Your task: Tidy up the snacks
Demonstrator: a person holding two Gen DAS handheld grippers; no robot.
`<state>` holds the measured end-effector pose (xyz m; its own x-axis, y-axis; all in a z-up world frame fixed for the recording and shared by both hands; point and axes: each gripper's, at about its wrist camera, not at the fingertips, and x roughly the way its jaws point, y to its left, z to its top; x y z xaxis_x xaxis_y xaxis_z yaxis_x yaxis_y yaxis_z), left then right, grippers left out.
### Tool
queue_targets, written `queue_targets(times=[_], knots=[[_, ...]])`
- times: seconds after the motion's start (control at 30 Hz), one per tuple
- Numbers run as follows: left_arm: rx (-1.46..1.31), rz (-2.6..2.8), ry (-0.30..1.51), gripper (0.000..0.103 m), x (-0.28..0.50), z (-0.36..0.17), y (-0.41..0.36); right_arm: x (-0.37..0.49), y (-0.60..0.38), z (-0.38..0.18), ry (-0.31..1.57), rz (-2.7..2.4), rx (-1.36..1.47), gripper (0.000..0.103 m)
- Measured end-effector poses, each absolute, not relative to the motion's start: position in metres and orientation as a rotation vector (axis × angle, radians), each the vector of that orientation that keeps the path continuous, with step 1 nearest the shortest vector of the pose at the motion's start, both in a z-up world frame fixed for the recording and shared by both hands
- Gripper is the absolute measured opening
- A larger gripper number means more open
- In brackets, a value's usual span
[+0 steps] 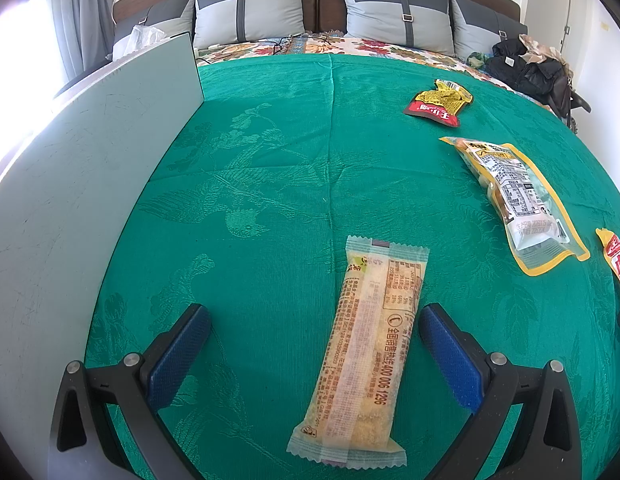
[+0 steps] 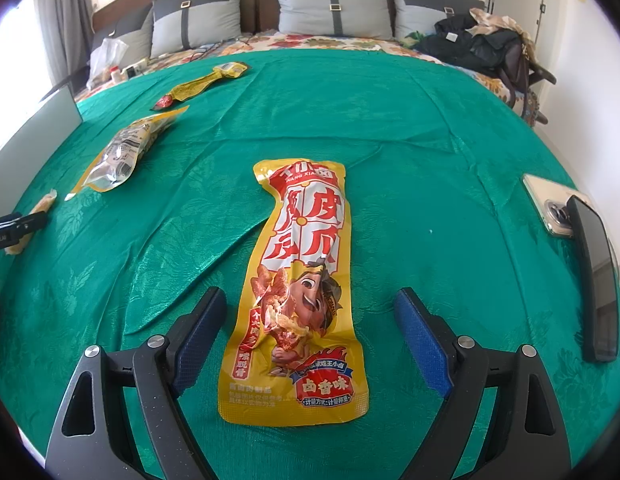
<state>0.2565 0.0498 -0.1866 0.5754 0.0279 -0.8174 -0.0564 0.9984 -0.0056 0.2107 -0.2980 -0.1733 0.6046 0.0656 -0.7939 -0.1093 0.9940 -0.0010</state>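
In the left wrist view a long pale cake bar wrapper [image 1: 361, 356] lies on the green bedspread [image 1: 270, 160] between the fingers of my open left gripper [image 1: 315, 330]. A clear yellow-edged pouch [image 1: 513, 196] and a small red-yellow packet [image 1: 439, 103] lie further right. In the right wrist view a long yellow-red snack pouch [image 2: 300, 300] lies between the fingers of my open right gripper [image 2: 311, 310]. The clear pouch [image 2: 124, 152] and a narrow yellow packet [image 2: 202, 84] lie at the far left. Neither gripper touches anything.
A grey-white board [image 1: 70, 200] stands along the bedspread's left edge. Two phones [image 2: 581, 256] lie at the right edge. Pillows [image 1: 250, 8] line the headboard, and dark clothes [image 1: 521, 64] are piled at the far right. A plastic bag [image 2: 106, 56] sits far left.
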Motion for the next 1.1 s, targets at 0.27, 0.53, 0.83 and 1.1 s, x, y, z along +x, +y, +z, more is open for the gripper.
queue_targets(times=[0.27, 0.53, 0.83, 1.1], knots=[[-0.032, 0.049, 0.956, 0.103, 0.257, -0.187, 0.05, 0.211, -0.298, -0.174, 0.916, 0.101, -0.051, 0.089], [-0.032, 0.049, 0.957, 0.103, 0.257, -0.187, 0.049, 0.211, -0.298, -0.174, 0.916, 0.101, -0.051, 0.089], [-0.008, -0.003, 1.147, 0.102, 0.272, -0.182, 0.047, 0.237, -0.299, -0.166, 1.097, 0.143, -0.04, 0.088], [-0.094, -0.079, 1.143, 0.024, 0.247, -0.16, 0.058, 0.253, -0.311, -0.156, 1.218, 0.154, 0.086, 0.051]])
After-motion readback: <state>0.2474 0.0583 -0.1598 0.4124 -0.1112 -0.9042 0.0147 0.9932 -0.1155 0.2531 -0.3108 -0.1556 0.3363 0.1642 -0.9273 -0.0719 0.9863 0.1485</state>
